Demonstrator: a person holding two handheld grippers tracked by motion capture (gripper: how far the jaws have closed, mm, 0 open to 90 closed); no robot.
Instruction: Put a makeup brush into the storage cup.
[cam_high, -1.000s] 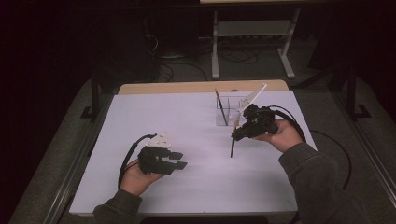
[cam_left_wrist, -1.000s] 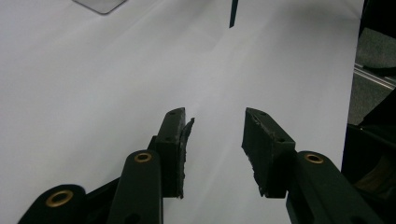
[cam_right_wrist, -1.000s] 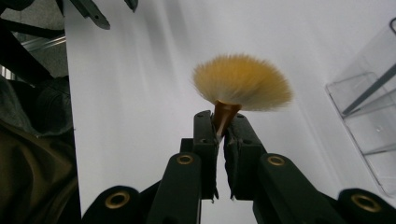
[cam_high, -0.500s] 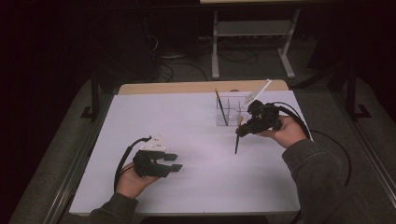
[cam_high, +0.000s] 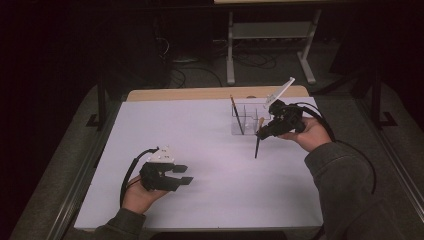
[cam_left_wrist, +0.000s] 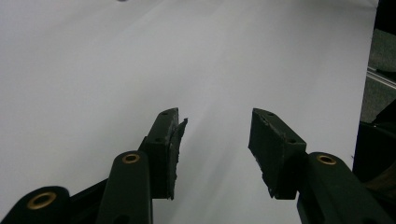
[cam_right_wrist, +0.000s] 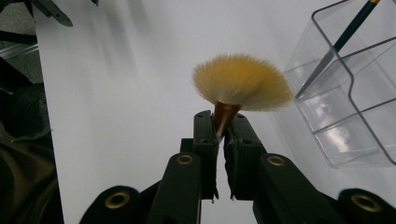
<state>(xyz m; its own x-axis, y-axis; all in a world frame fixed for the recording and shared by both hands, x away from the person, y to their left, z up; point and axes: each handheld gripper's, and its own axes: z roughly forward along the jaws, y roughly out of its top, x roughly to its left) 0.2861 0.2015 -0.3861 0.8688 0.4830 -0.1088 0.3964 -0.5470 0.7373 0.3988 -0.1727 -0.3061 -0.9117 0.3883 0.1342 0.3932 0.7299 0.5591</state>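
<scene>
My right gripper is shut on the gold ferrule of a fan brush. The tan bristles spread just past the jaws, and the dark handle hangs down toward the white table. A clear compartment organizer stands just beside this gripper, with a thin dark brush leaning in it. My left gripper rests low at the table's near left. Its jaws have just been opening and nothing lies between them.
A wooden strip edges the table's far side. Beyond it on the dark floor stand a metal rack and loose cables. Metal rails run along the table's left and right sides.
The left gripper's jaws stand wider apart than before. The right gripper, with the fan brush, has edged slightly toward the organizer.
</scene>
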